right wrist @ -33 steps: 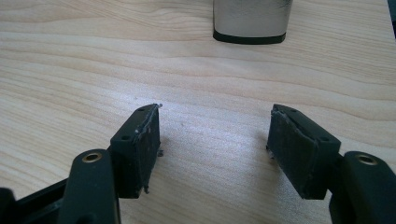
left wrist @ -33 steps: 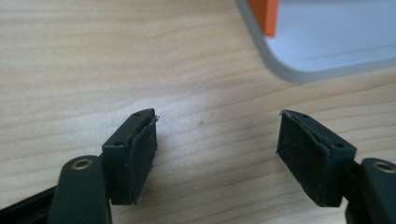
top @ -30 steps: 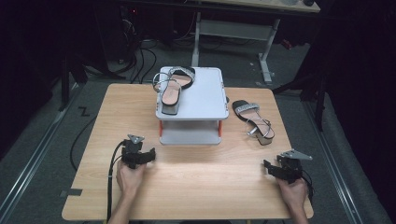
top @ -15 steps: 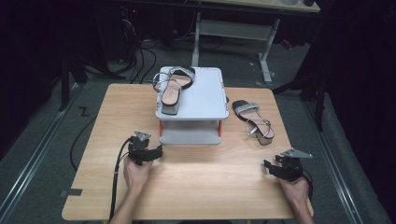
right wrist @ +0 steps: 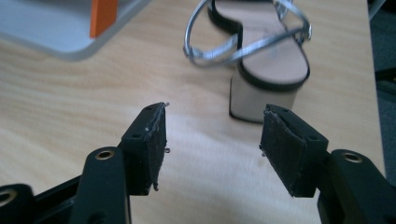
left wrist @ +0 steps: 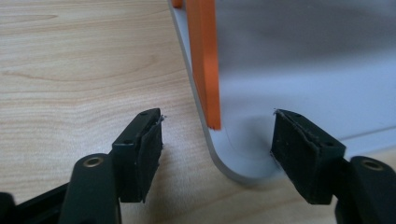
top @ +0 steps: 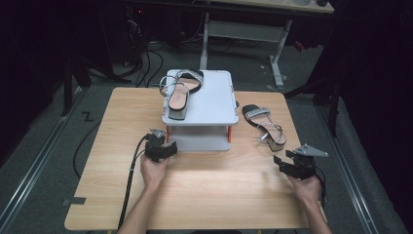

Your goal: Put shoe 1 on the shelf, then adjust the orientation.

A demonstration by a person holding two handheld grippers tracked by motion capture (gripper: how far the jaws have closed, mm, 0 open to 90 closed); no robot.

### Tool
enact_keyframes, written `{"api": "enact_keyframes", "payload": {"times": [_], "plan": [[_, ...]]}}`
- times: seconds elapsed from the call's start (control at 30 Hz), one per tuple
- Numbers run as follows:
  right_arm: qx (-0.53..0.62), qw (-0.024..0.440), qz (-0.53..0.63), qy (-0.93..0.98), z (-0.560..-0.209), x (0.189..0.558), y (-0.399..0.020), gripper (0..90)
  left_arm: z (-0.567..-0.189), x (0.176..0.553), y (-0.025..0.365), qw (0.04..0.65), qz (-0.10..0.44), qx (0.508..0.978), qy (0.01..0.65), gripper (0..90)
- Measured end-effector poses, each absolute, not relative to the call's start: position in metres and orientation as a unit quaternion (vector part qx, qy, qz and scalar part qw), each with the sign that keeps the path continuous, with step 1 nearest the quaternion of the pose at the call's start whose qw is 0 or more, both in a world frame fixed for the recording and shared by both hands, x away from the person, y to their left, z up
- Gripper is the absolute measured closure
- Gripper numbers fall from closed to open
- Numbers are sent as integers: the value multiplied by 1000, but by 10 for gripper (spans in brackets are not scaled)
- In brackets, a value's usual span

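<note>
your left gripper (left wrist: pixel 217 161) is closing its still-spread jaws around the grey two-tier rack's (left wrist: pixel 243 163) front corner, gripping nothing. your right gripper (right wrist: pixel 212 149) is holding empty, parted jaws just short of the block-heeled silver-strap sandal (right wrist: pixel 266 70) lying on the wooden table (right wrist: pixel 56 93).

From the high view I am looking forward and down over the whole table (top: pixel 204 195). The left gripper view is sitting close at the shelf (left wrist: pixel 299 93) corner. The right gripper view is facing the sandal (right wrist: pixel 261 60) nearby, sharing shelf (right wrist: pixel 60 28) and sandal (top: pixel 265 126) with the high view.
</note>
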State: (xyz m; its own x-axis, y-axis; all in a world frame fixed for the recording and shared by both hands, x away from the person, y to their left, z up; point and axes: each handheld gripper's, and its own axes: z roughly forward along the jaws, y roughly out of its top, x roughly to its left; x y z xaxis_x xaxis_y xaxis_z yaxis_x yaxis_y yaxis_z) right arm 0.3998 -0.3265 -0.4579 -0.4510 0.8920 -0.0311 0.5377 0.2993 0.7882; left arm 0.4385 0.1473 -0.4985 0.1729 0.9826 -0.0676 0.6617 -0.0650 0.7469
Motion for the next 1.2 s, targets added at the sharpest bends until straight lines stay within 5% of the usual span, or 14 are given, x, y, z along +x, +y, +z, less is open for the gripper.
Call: {"api": "enact_keyframes", "payload": {"times": [0.5,1.2], "plan": [[460,261,344,776,-421,468,-303,365,-502,446,151,374,230,677,590,640],[503,207,295,785,-432,540,-287,328,-503,443,150,367,265,674,585,784]]}}
